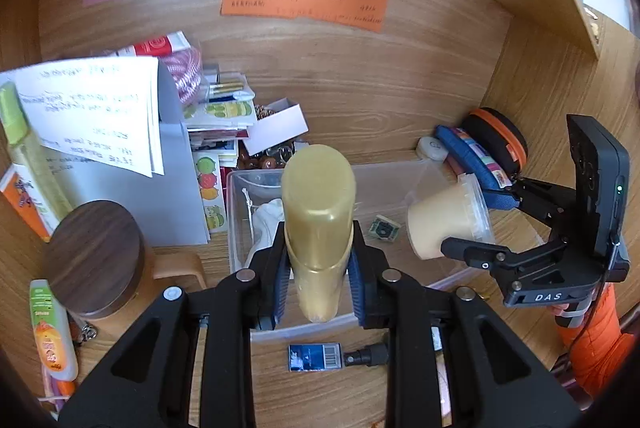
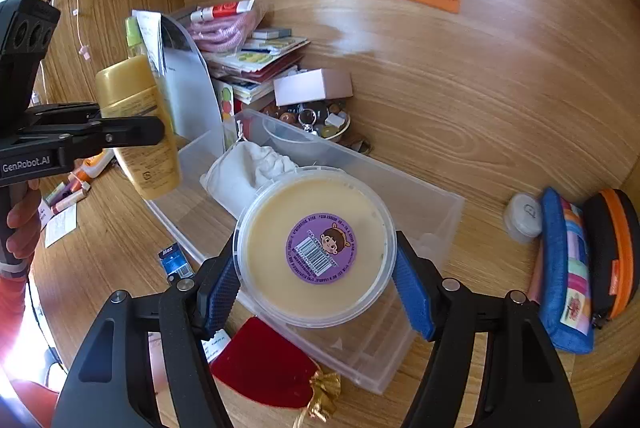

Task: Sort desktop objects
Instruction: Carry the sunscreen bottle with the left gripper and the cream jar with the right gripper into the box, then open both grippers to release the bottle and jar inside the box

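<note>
My left gripper (image 1: 318, 280) is shut on a tall yellow bottle (image 1: 318, 224) with a gold cap and holds it above the clear plastic bin (image 1: 236, 220). The bottle also shows in the right wrist view (image 2: 140, 132), at the bin's left end. My right gripper (image 2: 316, 284) is shut on a round cream-filled tub (image 2: 316, 252) with a purple sticker, held over the bin (image 2: 436, 204). The tub shows in the left wrist view (image 1: 444, 220), tilted at the bin's right. A white cloth pouch (image 2: 248, 168) lies inside the bin.
A stack of papers and cards (image 1: 224, 116), a white box (image 1: 280, 128), a dish of beads (image 2: 316, 120) stand behind the bin. A wooden-lidded jar (image 1: 96, 260) and tubes are at left. Blue pencil case (image 2: 564, 268) and orange-trimmed pouch (image 2: 612, 248) at right. A red velvet bag (image 2: 264, 364) lies in front.
</note>
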`<action>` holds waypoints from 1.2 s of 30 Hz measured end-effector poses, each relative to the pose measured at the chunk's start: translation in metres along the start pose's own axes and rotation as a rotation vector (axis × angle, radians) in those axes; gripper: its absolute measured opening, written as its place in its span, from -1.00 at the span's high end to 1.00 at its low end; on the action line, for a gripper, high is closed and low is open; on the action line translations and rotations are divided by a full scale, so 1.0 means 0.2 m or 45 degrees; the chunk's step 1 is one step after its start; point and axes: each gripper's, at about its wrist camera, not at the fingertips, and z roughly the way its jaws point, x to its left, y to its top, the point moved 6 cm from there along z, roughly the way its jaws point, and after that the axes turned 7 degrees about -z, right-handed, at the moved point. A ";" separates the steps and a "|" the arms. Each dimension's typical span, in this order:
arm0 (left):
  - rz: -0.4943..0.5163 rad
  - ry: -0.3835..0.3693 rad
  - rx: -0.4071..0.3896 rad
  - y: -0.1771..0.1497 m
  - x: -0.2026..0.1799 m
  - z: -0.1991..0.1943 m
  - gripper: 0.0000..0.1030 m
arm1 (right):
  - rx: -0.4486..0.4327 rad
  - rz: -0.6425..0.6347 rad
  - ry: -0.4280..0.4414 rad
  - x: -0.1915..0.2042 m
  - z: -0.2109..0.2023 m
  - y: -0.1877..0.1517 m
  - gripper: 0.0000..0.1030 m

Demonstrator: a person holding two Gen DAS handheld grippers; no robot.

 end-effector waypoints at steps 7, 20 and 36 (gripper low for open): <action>-0.010 0.005 0.055 -0.03 0.06 0.11 0.51 | 0.075 -0.023 0.047 0.02 0.15 0.00 -0.29; 0.002 0.044 0.138 -0.12 0.13 0.24 0.51 | 0.157 -0.039 0.118 0.10 0.32 0.02 -0.29; 0.033 0.062 0.149 -0.14 0.12 0.27 0.37 | 0.192 -0.046 0.095 0.09 0.35 0.03 -0.30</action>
